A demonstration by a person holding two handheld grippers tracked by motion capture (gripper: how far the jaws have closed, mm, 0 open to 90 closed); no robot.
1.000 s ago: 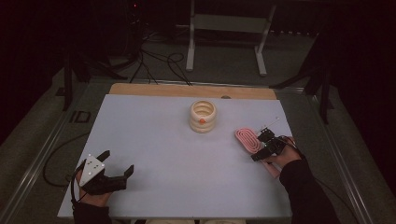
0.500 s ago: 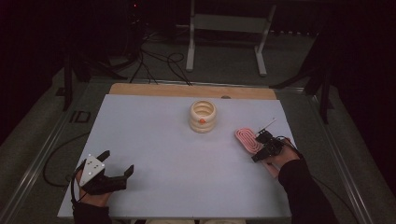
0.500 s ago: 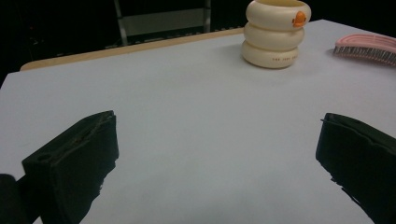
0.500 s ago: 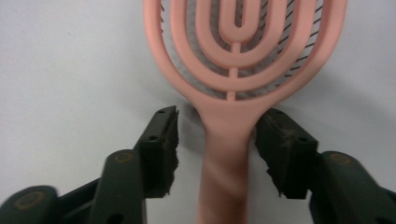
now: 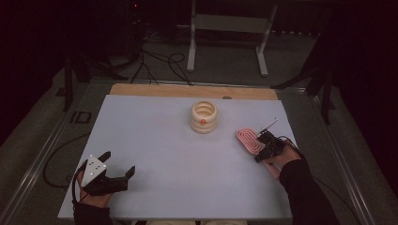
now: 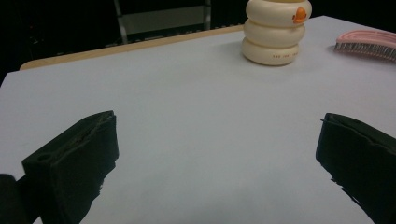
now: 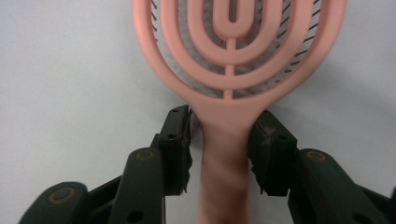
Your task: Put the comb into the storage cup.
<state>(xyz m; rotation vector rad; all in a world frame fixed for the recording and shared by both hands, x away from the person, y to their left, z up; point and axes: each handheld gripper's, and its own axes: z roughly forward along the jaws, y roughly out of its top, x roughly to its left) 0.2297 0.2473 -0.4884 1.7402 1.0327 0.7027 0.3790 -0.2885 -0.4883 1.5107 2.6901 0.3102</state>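
Cream ringed holder (image 5: pixel 204 117) with orange dot stands upright past my table's (image 5: pixel 155 140) middle, toward far edge. Wooden strip (image 5: pixel 192 91) along far edge. Metal stand (image 5: pixel 227 33), cables (image 5: pixel 155 58) on floor beyond.

the pink hairbrush (image 7: pixel 233 60) is running off the top edge of the right gripper view, its bristles mostly hiding under its own frame. its handle is leaving by the bottom edge. in the left gripper view the cream ring stack (image 6: pixel 274 32) is being cropped at the top, and its small printed lettering is staying too small to read.
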